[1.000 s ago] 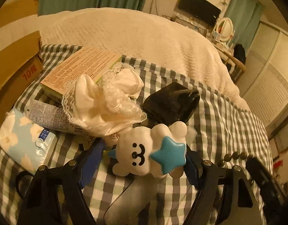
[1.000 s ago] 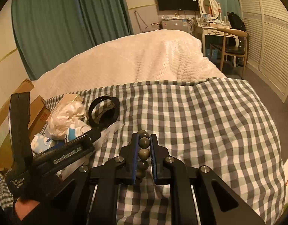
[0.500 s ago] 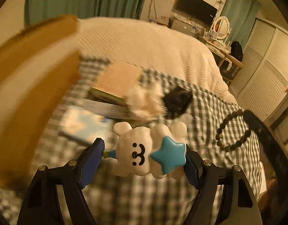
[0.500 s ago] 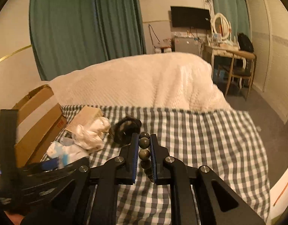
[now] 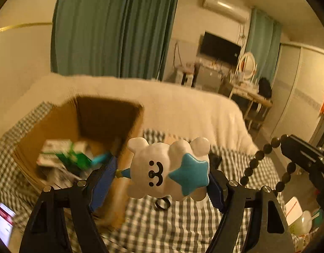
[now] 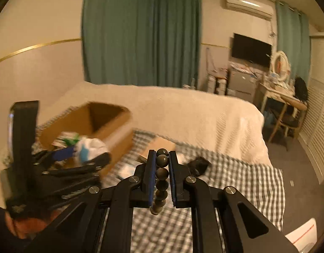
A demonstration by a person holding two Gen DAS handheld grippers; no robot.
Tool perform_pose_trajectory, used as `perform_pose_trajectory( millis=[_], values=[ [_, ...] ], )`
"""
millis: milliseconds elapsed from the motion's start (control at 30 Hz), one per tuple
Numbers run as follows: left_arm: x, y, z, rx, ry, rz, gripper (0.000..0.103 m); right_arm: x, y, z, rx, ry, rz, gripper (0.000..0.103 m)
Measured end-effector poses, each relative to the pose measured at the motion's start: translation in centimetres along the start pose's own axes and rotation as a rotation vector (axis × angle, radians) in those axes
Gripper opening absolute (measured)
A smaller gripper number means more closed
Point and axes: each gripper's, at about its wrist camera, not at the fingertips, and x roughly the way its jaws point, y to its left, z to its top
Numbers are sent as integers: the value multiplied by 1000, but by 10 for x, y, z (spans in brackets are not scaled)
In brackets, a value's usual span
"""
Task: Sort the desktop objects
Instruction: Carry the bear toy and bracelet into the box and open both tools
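Both grippers have risen off the bed since a second ago, and the open box has swung into view ahead, where before only the clutter on the checked cloth showed.

Nearest, the left gripper has its jaws spread wide yet pressing on a white bear toy with a blue star, pinched across its sides. The right gripper has its jaws pressed nearly together on a string of dark beads, gripping a few beads while the rest of the loop hangs free below and, in the left view, arcs in the air.

Beyond them lies the cloth, then the box standing on the bed with packets already inside, then the white quilt.

Risks, as I judge them: the bear is rounded and glossy, held only at two small patches, so a quick swing could twist it out before it is over the box. The beads are round and could roll out between the pads, and the dangling loop could catch on the box rim or on the left gripper, which is close by. Released too early, either thing would drop on the cloth beside the box, not in it. The box wall looks light and may tip if knocked.
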Motion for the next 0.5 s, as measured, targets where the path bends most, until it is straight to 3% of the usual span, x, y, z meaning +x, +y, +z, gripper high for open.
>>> perform_pose_trajectory(
  millis=[300,367,500],
  values=[
    [-5,97,46,-43,14,36,80,-7,95,67,-89,-8,101,11],
    [5,124,45,-45,35,68,80,16,126,81,-77,15,151,11],
    [25,162,29,-83,62,85,80,64,163,87,-89,81,161,11]
  ],
)
